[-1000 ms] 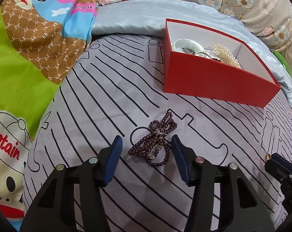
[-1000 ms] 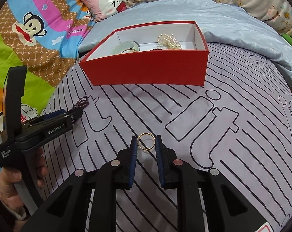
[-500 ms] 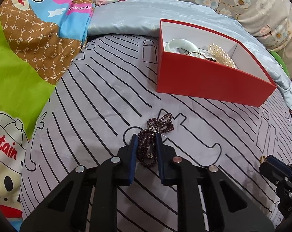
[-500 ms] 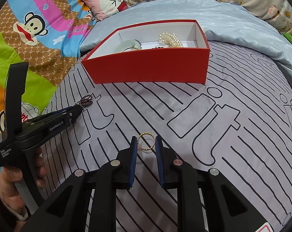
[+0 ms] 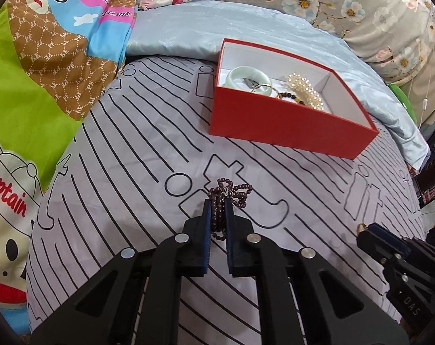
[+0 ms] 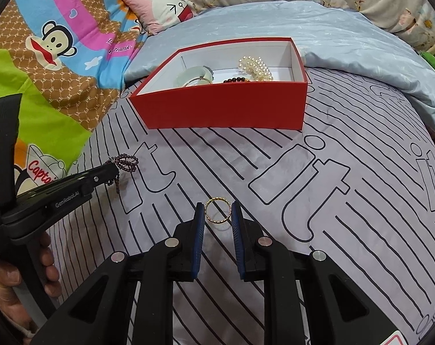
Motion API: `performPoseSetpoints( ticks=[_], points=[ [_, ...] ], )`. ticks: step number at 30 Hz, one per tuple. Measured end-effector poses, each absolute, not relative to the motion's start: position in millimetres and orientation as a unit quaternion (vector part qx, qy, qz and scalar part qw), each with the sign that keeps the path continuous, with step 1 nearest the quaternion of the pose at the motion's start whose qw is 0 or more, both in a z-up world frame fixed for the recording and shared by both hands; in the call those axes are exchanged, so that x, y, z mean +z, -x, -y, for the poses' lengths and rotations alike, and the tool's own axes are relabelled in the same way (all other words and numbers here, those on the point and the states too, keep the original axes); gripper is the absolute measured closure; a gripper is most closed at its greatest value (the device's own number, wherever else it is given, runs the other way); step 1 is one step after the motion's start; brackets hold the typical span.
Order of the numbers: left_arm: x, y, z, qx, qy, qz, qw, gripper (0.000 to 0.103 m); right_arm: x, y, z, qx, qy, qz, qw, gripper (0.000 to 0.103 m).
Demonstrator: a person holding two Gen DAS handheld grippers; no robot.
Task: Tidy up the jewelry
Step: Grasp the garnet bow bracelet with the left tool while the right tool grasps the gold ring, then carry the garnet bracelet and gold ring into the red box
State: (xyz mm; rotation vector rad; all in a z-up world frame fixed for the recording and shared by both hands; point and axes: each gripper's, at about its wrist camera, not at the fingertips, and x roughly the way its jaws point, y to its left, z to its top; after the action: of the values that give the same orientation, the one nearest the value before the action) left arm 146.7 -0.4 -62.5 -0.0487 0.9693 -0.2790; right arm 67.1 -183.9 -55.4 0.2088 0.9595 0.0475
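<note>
Beads caught! Your left gripper (image 5: 218, 205) has just been closing and now pinches the dark bead bracelet (image 5: 228, 195) above the grey sheet (image 5: 148, 155). Your right gripper (image 6: 217, 212) clamps the gold ring (image 6: 218, 210), red box (image 6: 223, 109) ahead.

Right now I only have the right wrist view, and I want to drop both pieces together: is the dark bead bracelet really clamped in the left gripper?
Observer: Yes. In the left wrist view the left gripper has just been closing, and its pads press on the strands of the dark bead bracelet.
Operator: Is there any free room in the red box?
Observer: In that view the red box shows bare white lining at its right end, past the pearl bracelet.
Operator: And the bangle?
Observer: The pale green bangle lies flat at the box's left end.
</note>
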Motion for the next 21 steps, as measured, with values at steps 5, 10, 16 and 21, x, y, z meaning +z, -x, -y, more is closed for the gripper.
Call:
performPoseSetpoints(
  ticks=[5, 10, 16, 21],
  points=[
    [-47.5, -138.0, 3.8, -0.147, 0.030, -0.461, 0.875, 0.096, -47.9, -62.9, 185.8, 0.023, -0.099, -0.454, 0.885, 0.086],
    [-24.6, -129.3, 11.6, -0.159, 0.027, -0.451, 0.878, 0.096, -33.5, -60.2, 187.6, 0.023, -0.097, -0.443, 0.891, 0.086],
    [6.6, -128.0, 19.2, -0.167, 0.022, -0.431, 0.887, 0.096, -4.8, -63.3, 192.9, 0.022, -0.096, -0.419, 0.903, 0.086],
    [36.9, -138.0, 30.6, -0.179, 0.020, -0.404, 0.897, 0.096, 25.4, -77.4, 201.5, 0.024, -0.090, -0.390, 0.916, 0.086]
  ],
)
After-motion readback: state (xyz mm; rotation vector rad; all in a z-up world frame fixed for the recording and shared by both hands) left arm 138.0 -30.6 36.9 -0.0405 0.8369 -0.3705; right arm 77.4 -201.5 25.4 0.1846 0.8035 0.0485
